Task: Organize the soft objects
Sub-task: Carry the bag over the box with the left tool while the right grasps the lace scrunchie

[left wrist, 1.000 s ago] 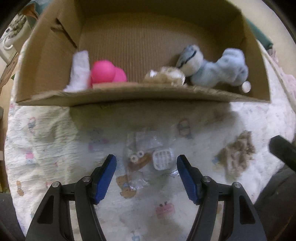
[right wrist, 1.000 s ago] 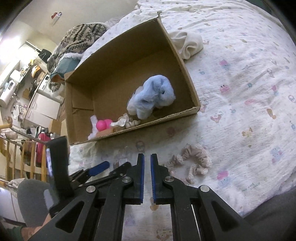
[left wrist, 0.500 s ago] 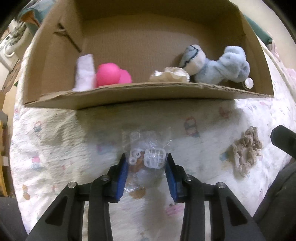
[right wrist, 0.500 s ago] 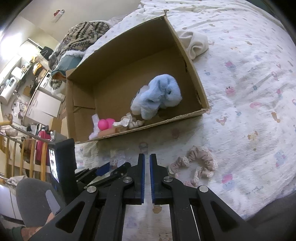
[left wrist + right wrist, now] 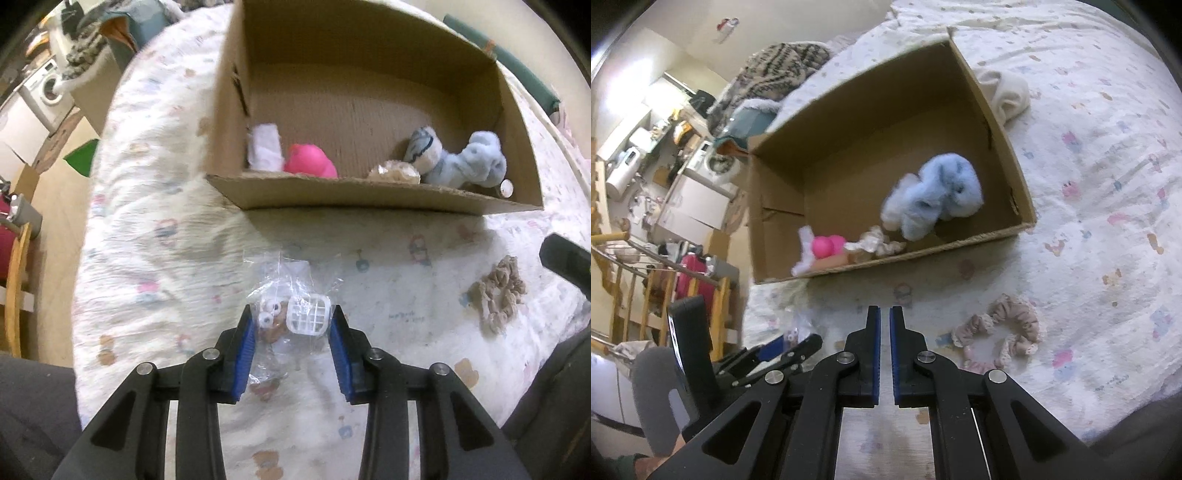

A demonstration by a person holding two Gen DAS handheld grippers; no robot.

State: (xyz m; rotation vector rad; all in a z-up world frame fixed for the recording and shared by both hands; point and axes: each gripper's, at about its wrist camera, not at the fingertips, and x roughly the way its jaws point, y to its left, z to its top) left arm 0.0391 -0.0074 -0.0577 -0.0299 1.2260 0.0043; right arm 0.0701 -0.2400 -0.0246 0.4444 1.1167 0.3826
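My left gripper (image 5: 293, 325) is shut on a clear plastic bag (image 5: 291, 314) holding a white grid piece and small white rings, just above the bed in front of the cardboard box (image 5: 369, 197). The box holds a blue plush toy (image 5: 465, 166), a pink toy (image 5: 308, 162), a white cloth (image 5: 264, 147) and a beige scrunchie (image 5: 393, 173). Another beige scrunchie (image 5: 1001, 332) lies on the bed right of the bag, also in the left wrist view (image 5: 496, 295). My right gripper (image 5: 884, 314) is shut and empty, above the bed near the box (image 5: 886, 258).
The printed bedsheet (image 5: 166, 258) covers the bed. A cream cloth (image 5: 1006, 94) lies beyond the box. A patterned blanket (image 5: 783, 66) lies at the far end. Wooden rails (image 5: 631, 295) and room clutter stand left of the bed edge.
My left gripper closed its jaws on the plastic bag and has swung left with it. The right gripper stayed shut and shifted slightly.
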